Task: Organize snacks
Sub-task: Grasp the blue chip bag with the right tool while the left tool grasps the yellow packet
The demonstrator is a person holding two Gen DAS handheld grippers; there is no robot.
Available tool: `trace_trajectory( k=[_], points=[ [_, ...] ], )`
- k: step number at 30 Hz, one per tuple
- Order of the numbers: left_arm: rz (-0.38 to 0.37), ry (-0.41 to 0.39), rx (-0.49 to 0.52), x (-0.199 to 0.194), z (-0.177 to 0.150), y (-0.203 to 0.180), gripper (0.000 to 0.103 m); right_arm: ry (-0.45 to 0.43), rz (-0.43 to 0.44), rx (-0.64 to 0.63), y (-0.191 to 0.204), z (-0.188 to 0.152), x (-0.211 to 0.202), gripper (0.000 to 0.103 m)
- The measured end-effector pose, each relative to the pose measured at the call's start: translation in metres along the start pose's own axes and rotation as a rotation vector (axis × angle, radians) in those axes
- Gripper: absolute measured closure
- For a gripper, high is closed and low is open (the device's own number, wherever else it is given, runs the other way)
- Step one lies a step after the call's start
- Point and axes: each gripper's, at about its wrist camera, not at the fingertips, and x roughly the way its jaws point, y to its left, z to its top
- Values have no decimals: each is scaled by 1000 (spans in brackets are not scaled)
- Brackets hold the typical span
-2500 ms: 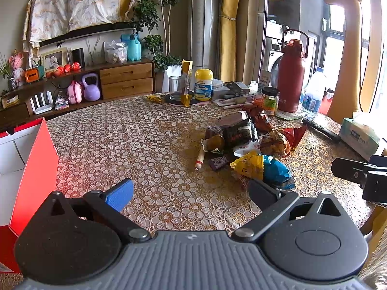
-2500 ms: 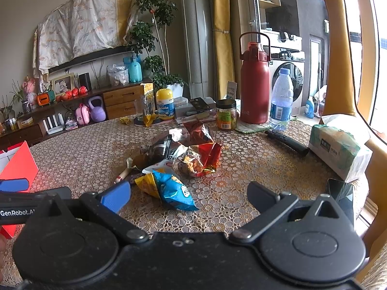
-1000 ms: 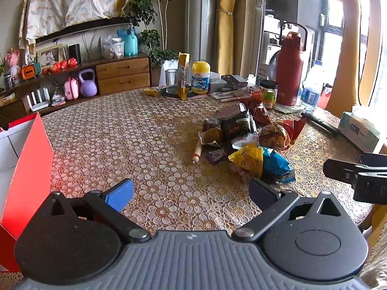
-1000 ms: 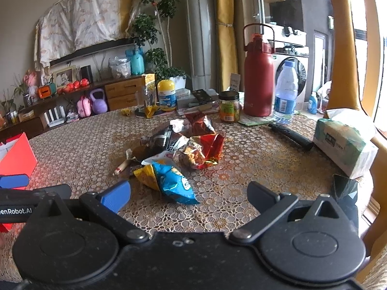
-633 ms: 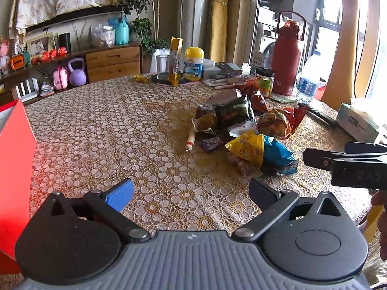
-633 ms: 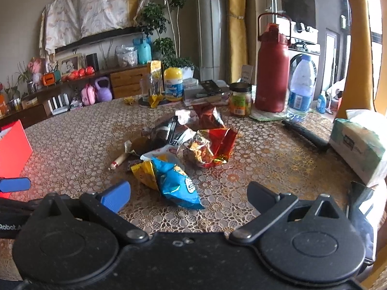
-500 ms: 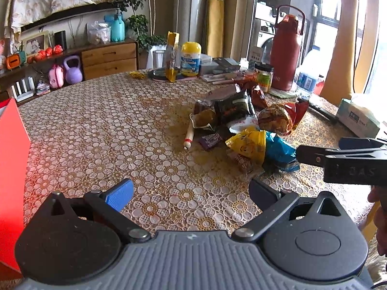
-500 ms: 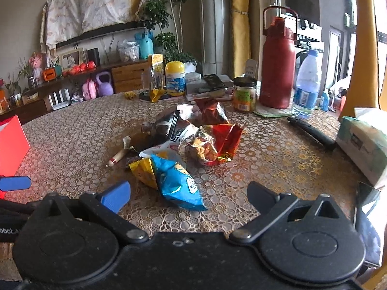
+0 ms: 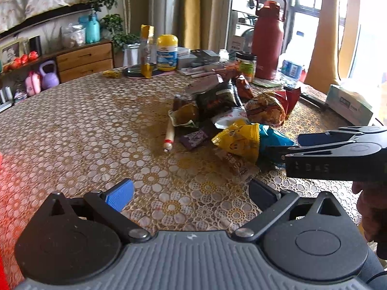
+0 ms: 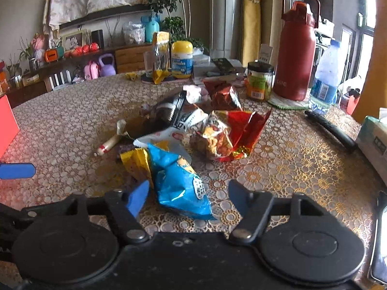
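A pile of snacks lies on the lace-covered round table (image 9: 84, 125). Nearest is a blue and yellow chip bag (image 10: 176, 178), also in the left wrist view (image 9: 251, 142). Behind it lie a red bag of snacks (image 10: 227, 135), a black packet (image 10: 169, 113), a dark red bag (image 10: 222, 96) and a small sausage stick (image 10: 108, 146). My right gripper (image 10: 188, 197) is open, its jaws standing either side of the blue bag's near end. My left gripper (image 9: 191, 191) is open and empty over bare table, left of the right gripper (image 9: 285, 149).
A red box (image 10: 7, 125) stands at the table's left edge. At the back are a red thermos (image 10: 298, 48), a water bottle (image 10: 325, 75), a jar (image 10: 258, 82) and a yellow-lidded tub (image 10: 182, 59). A tissue box (image 10: 372, 142) and a black stick-shaped object (image 10: 331, 128) lie at the right.
Both grippers have moved forward toward the snack pile. My right gripper's jaws have narrowed and now straddle the near end of the blue chip bag.
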Motion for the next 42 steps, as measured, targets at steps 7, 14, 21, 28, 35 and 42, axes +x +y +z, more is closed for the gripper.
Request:
trace_trajectory(
  k=[7,14,21,28,35,42],
  points=[
    [-35,-1,46,14,4,-9,1,-17,55,1,-4,-1,6,62],
    [-69,-15,77,32,14,-17,1,-45,113,55,-18,-3,2,67],
    [-137,-1,92,56,28,-33,16,-104,136,138,-42,0,-19,68],
    [-133,14,117,71,33,-48,25,-124,116,177,-56,-3,-30,68],
    [-99,5,133,72,35,-52,48,-127,118,192,-59,-6,-31,68],
    [-90,-14,132,66,35,-53,64,-137,123,194,-57,-9,-37,68]
  ],
)
